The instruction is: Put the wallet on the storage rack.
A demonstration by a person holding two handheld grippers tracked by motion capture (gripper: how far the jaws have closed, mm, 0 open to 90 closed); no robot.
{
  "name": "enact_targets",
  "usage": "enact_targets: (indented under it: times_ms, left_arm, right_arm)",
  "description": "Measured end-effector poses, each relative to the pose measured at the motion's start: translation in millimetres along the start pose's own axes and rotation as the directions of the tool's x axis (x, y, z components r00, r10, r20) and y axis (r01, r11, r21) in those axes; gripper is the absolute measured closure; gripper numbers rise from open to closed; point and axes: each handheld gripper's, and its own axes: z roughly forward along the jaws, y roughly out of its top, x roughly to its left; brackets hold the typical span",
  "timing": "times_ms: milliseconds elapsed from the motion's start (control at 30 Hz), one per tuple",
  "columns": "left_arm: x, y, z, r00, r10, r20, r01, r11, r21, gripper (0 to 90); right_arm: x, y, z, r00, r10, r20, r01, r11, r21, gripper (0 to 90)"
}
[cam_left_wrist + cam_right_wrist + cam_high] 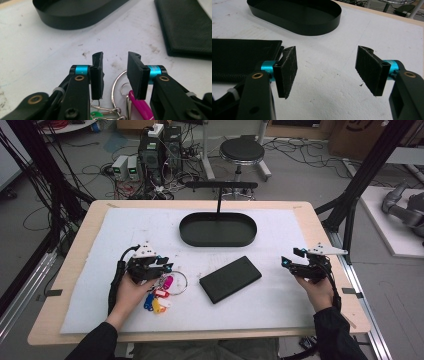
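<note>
Left gripper (pixel 159 266), jaws parted, poised over the key ring (pixel 117 85) for pickup; closing comes next. Right gripper (pixel 295 262) wide open, idle at right

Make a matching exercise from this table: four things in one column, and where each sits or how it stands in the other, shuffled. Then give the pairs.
Things:
1. key ring with coloured tags
2. oval black tray
3. flat black case
4. right gripper

Places or states:
A. far side of the white mat, in the middle
B. jaws wide apart, over bare mat near the right edge
C. under the left gripper, at the near left
D. lying flat mid-table, between the two grippers

Pairs: 1-C, 2-A, 3-D, 4-B
</note>
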Motion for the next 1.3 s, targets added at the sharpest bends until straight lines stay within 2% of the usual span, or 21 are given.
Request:
enact_targets:
  times_ms: [100, 333, 567, 633, 933, 967, 1300]
  left_arm:
    - [0.4, -1.1, 3.8, 1.0000, 0.002, -0.008, -0.002, 0.9995, 0.032, 68.5]
    - [0.8, -4.3, 11.4, 0.9999, 0.013, 0.007, -0.014, 0.9937, 0.111, 70.8]
    - [-0.3, -6.8, 16.9, 0.9998, 0.021, 0.006, -0.021, 0.9879, 0.154, 73.1]
    - [-1.0, -6.6, 17.0, 0.9993, 0.037, 0.001, -0.037, 0.9863, 0.161, 74.2]
    - [-2.4, -6.9, 17.5, 0.9984, 0.056, 0.012, -0.057, 0.9851, 0.162, 81.7]
    - [-2.4, -6.9, 17.6, 0.9982, 0.058, 0.016, -0.059, 0.9854, 0.160, 84.5]
    - [-2.0, -7.1, 17.7, 0.9990, 0.041, 0.018, -0.043, 0.9867, 0.157, 84.2]
  right_arm:
    - [-0.7, -0.1, 0.2, 1.0000, -0.002, -0.002, 0.002, 1.000, 0.001, 34.6]
    - [-1.0, -0.3, 0.1, 1.0000, -0.002, -0.004, 0.002, 1.000, 0.002, 34.6]
    - [-0.7, -0.3, 0.3, 1.0000, -0.006, 0.000, 0.006, 1.000, 0.005, 34.6]
    - [-0.6, -0.3, 0.1, 1.0000, -0.006, -0.001, 0.006, 1.000, 0.004, 34.6]
    - [-0.5, -0.3, 1.3, 0.9999, -0.013, -0.002, 0.013, 1.000, 0.006, 34.6]
    - [-0.3, -0.3, 1.4, 0.9999, -0.014, -0.004, 0.014, 1.000, 0.006, 34.6]
    - [-0.1, -0.2, 1.8, 0.9999, -0.014, -0.007, 0.014, 1.000, 0.008, 34.6]
